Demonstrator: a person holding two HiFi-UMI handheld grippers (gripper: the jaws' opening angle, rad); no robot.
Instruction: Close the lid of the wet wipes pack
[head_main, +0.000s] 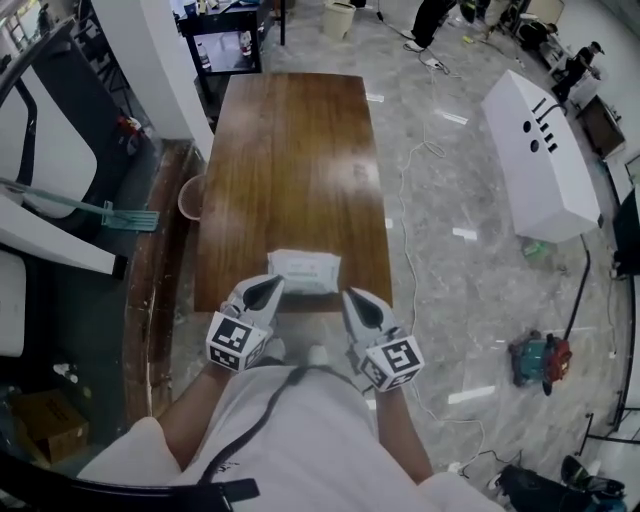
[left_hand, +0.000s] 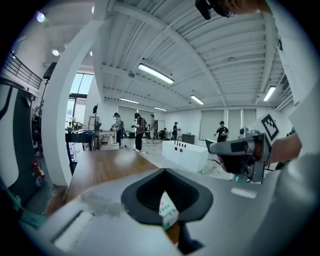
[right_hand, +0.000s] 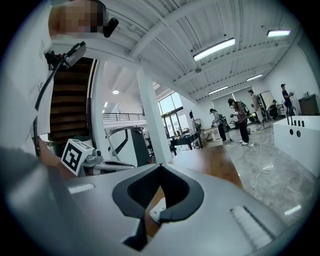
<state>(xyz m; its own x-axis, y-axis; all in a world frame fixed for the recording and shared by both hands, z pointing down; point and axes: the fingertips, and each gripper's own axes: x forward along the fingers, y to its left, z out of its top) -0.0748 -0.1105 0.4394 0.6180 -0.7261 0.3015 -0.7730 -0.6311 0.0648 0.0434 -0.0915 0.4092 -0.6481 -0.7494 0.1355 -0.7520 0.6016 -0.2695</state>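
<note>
A white wet wipes pack lies at the near edge of the brown wooden table. Its top looks flat, and the lid is too small to make out. My left gripper hovers just off the pack's near left corner, shut and empty. My right gripper is near the right corner, also shut with nothing in it. In the left gripper view the jaws meet at the tip, and a corner of the pack shows below them. The right gripper view shows its jaws closed, with a bit of the pack underneath.
A long white box stands on the marble floor to the right, with cables trailing beside the table. A pinkish bucket and a mop sit at the table's left. A red-green tool lies lower right. Several people stand far off.
</note>
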